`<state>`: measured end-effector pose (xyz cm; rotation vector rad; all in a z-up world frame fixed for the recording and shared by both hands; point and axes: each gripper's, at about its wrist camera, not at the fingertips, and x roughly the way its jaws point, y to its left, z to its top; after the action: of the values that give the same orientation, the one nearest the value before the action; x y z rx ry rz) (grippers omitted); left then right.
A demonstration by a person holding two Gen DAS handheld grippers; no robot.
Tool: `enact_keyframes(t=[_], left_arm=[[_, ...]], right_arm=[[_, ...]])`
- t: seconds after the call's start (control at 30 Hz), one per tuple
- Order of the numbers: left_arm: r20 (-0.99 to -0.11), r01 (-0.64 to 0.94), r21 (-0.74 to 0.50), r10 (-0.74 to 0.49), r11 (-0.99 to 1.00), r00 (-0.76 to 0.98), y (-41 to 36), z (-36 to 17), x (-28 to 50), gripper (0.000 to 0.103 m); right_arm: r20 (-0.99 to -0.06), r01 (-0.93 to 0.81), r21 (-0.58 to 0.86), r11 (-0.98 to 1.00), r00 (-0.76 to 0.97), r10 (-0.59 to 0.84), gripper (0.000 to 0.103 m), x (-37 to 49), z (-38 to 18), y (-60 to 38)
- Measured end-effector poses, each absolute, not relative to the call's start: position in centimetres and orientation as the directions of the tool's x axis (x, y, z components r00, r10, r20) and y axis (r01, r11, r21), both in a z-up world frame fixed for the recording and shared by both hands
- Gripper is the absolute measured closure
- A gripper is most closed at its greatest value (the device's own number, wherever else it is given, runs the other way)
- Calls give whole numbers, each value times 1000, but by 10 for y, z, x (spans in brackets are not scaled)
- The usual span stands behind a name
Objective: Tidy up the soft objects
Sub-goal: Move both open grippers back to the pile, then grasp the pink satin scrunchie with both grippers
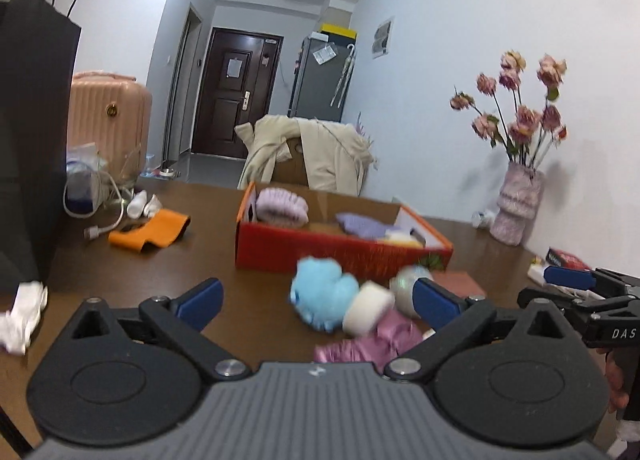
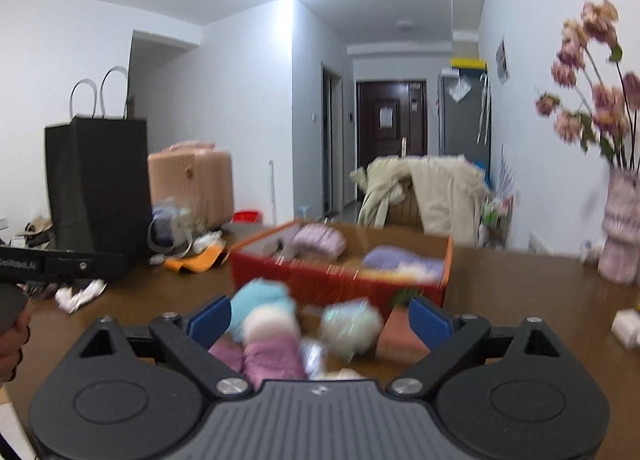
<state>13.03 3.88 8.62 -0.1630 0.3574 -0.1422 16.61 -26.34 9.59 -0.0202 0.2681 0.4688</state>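
An open red box stands on the brown table and holds a lilac knitted piece, a purple cloth and a pale yellow item. In front of it lie a light blue plush, a white roll, a pink-purple cloth and a pale greenish ball. My left gripper stands open before this pile, touching nothing. My right gripper is open too, with the blurred pile between its fingers, unpressed.
A tall black paper bag stands at the left. An orange cloth, white socks, a cable and a crumpled white cloth lie nearby. A vase of dried flowers stands at the right wall. A coat-draped chair is behind the table.
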Motion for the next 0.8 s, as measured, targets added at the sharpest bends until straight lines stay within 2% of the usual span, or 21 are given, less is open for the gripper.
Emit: enact_keyframes(t=[0.13,0.27,0.37,0.53,0.67,0.73,0.8], left_arm=[[-374,118,-152,-168,981,912,26,76,130,0],[-378,179,-140,-220,974,899,11,72,134,0],[-414,170,-142,-215,975,884,5,63,146,0],[-472,114,-193,-194,975,860,7,42,173,3],[-487,88,-251,-204,964,849,17,34,192,13],[-501,105,-236,-214,966,838,17,28,201,16],[-533,128,-245,-243,961,811,16,22,209,27]], right_arm=[[-320,-462,19,887,837,443,7,149,77,-255],[-315,-437,20,899,851,420,8,145,77,-260],[-333,-428,44,903,846,417,10,155,76,-262],[-371,-439,76,895,821,434,21,181,68,-257],[-410,-450,105,887,793,451,26,206,60,-245],[-431,-465,115,878,772,466,38,222,58,-237],[-456,-479,122,869,751,478,39,238,56,-227]])
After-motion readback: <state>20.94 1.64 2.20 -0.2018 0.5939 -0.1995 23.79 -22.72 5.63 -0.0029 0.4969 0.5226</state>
